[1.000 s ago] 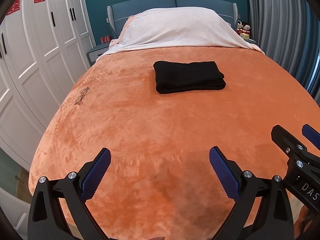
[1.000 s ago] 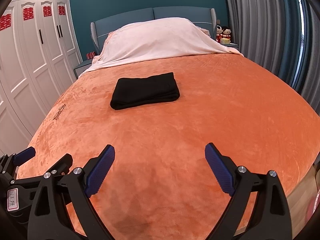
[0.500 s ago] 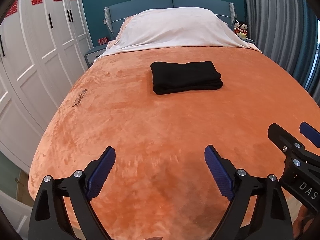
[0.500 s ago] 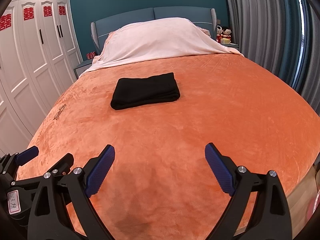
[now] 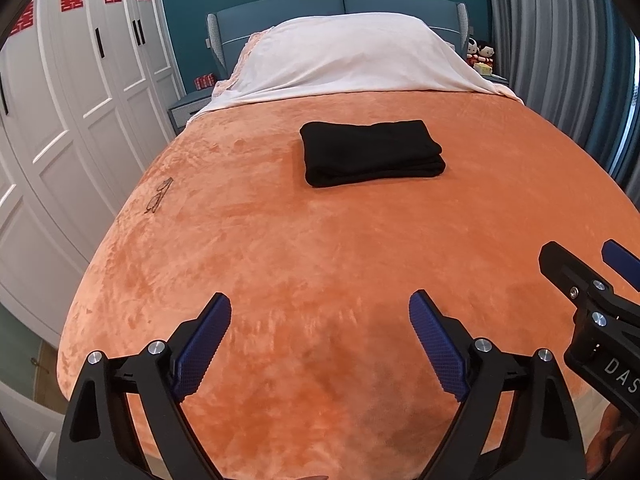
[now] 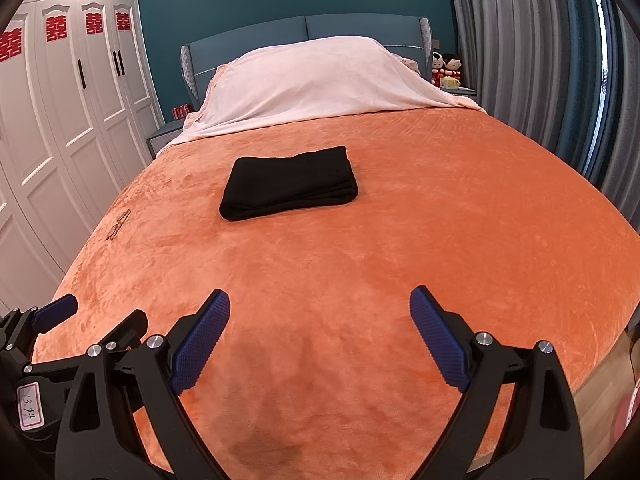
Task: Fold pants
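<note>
We see black pants (image 5: pixel 372 152) folded into a neat soft rectangle. They lie on a fuzzy orange blanket (image 5: pixel 320 256) that covers the bed, up toward 12 o'clock from both grippers and well apart from them.

Our left gripper (image 5: pixel 320 338) has black arms and bumpy blue pads. Its jaws have just been closing a little, but they are spread wide with nothing between them, only blanket underneath. Our right gripper (image 6: pixel 320 336) looks the same, and it is spread wide and holds nothing too. In the left view the right gripper pokes in at 3 o'clock. In the right view the left gripper sits at 8 o'clock.

A pair of thin wire glasses (image 5: pixel 159 196) lies on the blanket at 10 o'clock, near the bed's edge. A pale pink sheet (image 5: pixel 348 56) covers the pillows at 12 o'clock, past the pants. Tall white closet doors (image 5: pixel 80 100) with red paper signs stand at 9 o'clock.
</note>
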Demonstrator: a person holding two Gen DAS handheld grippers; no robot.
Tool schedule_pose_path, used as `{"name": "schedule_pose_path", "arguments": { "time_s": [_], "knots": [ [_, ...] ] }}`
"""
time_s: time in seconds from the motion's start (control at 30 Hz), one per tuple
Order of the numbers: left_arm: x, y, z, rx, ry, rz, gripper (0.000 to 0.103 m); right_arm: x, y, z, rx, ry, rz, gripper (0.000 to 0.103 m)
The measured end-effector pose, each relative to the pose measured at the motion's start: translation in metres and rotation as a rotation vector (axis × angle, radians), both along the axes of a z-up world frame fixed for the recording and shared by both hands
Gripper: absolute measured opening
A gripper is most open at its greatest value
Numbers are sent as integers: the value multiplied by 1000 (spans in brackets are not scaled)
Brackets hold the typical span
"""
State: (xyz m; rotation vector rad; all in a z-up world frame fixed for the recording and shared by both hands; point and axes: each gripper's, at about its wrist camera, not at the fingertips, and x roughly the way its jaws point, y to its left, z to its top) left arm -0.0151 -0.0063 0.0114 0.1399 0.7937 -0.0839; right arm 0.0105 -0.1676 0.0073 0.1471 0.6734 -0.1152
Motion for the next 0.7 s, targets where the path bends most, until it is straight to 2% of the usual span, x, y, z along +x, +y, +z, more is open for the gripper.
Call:
{"name": "schedule_pose_path", "arguments": {
  "time_s": [0.17, 0.4, 0.53, 0.7],
  "knots": [
    [0, 3, -2, -15, 1, -3, 88, -1, 1, 1, 2, 1, 1, 89],
    [-8, 8, -2, -1, -63, 20, 87, -2, 2, 1, 1, 3, -1, 89],
    [-2, 13, -5, -43, -4, 23, 87, -2, 2, 1, 0, 5, 0, 89],
    [-3, 13, -6, -7, -4, 15, 87, -5, 3, 0, 3, 11, -6, 89]
  ]
}}
